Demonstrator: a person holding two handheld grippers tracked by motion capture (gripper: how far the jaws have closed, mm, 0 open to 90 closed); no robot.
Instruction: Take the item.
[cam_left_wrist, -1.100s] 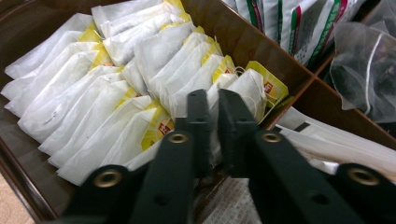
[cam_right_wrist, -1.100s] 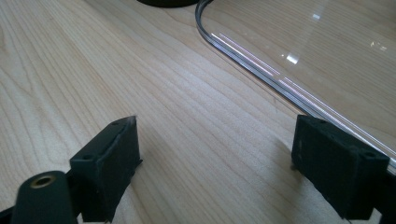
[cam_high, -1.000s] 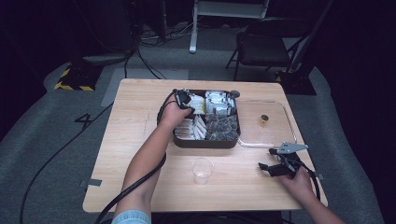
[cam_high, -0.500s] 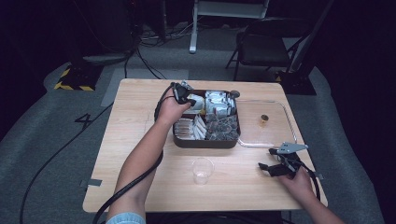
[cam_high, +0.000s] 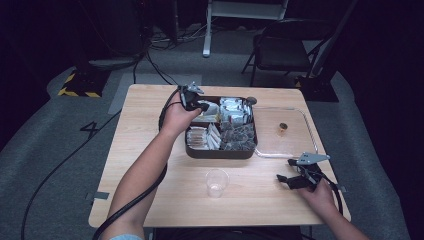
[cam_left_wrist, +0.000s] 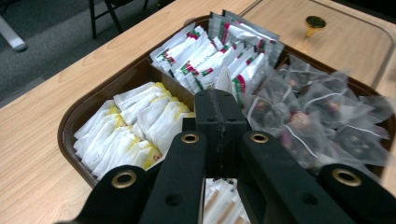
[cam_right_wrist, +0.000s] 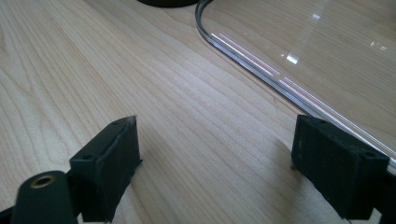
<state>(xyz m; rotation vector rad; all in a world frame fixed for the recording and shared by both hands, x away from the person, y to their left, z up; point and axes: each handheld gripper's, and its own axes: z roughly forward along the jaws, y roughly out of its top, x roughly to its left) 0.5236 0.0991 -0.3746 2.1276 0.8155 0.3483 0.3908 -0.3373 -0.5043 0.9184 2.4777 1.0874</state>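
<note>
High view: left gripper (cam_high: 199, 105) now higher over far-left part of dark compartment tray (cam_high: 220, 151) than second ago, hand lifted off packets. Left gripper view: jaws clenched together; white sachet corner (cam_left_wrist: 225, 78) pokes up just past tips, whether pinched cannot tell. Likely a packet being drawn out, so pick looks under way. Clear cup (cam_high: 216, 182) empty, near table edge, probable target. Right gripper (cam_high: 291, 179) unmoved on table, jaws spread, nothing between.
</note>
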